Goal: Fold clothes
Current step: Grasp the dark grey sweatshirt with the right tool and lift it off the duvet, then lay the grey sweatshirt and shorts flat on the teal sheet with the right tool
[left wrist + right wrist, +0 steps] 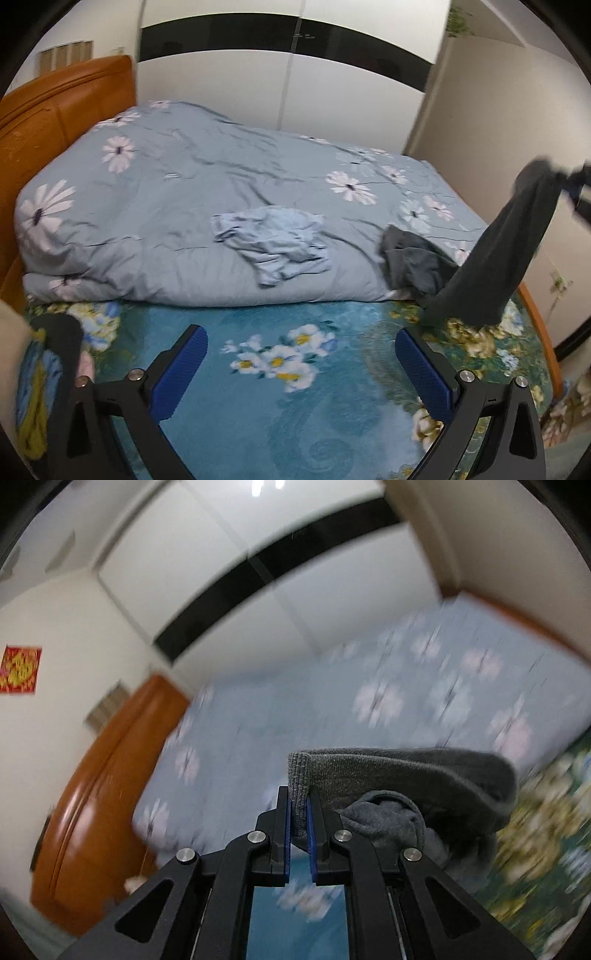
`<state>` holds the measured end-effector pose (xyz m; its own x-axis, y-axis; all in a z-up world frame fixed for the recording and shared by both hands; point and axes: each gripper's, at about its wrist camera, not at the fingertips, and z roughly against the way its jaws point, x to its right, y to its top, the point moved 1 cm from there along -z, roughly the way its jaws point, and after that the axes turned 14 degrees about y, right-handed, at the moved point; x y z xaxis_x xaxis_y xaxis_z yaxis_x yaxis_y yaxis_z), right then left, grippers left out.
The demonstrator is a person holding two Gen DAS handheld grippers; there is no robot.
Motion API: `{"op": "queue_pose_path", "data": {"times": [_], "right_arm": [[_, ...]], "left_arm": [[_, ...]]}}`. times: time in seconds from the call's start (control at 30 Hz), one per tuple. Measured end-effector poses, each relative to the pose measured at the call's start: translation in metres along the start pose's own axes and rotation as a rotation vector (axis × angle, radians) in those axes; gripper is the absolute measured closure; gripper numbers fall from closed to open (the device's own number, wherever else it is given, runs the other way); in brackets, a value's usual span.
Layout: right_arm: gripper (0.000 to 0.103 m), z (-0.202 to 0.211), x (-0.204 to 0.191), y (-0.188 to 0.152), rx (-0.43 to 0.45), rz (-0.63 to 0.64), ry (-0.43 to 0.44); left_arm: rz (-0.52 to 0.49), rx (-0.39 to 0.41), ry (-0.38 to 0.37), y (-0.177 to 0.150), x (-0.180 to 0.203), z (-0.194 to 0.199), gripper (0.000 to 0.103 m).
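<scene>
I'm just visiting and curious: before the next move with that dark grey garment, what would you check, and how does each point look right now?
1. Right tool grips the dark grey knitted garment: ok, blue pads shut on its edge.
2. Left tool free to help: ok, open and holding nothing.
3. Garment lifted off the bed: not ok, its lower end reaches the teal flowered sheet.
4. Folding space on the sheet: ok, bare in front of the left tool.
5. Crumpled pale blue garment out of the way: ok, lying on the light blue daisy-print quilt.
6. Garment's shape: cannot tell, bunched.
</scene>
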<state>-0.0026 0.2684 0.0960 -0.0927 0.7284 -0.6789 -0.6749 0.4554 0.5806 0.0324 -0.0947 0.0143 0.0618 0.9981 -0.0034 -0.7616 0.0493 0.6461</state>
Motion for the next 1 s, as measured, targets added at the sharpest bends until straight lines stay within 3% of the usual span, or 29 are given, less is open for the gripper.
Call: {"op": "queue_pose_path", "data": {"times": [0.1,0.23,0.33,0.5,0.67,0.8,0.83,1.0], "right_arm": [[0.095,-0.079,-0.005,-0.052,-0.151,-0.061,0.071],[0.095,-0.144,-0.039,-0.122,-0.315,-0.062,0.173],[0.095,-0.184,-0.044,-0.178,-0.452,-0.047,0.135],[0.095,-0.233,-0.028,-0.231,-0.6,-0.049,0.051],[0.091,-0.232,-0.027,-0.238,-0.63,0.0,0.037],[0.086,-0.215,-0.012,-0.225,-0.583,-0.016,0.033],[0.079,-0.209,-0.003,-0.219,-0.569,-0.036,0.021],[0.078,-0.183,0.062,-0.203,-0.514,-0.144,-0.128]], "left_arm": [[0.045,0.006,0.058,-0.003,-0.029,0.006,0.0],[0.138,-0.003,0.149,-0.013,-0.077,0.013,0.0],[0.206,-0.064,0.19,-0.028,-0.109,0.009,0.0],[0.211,-0.114,0.246,-0.049,-0.129,0.008,0.0],[0.18,-0.148,0.272,-0.058,-0.127,-0.004,0.0],[0.142,-0.187,0.238,-0.056,-0.109,-0.026,0.0],[0.127,-0.197,0.226,-0.056,-0.103,-0.032,0.0],[0.048,-0.264,0.166,-0.066,-0.067,-0.069,0.0]]}}
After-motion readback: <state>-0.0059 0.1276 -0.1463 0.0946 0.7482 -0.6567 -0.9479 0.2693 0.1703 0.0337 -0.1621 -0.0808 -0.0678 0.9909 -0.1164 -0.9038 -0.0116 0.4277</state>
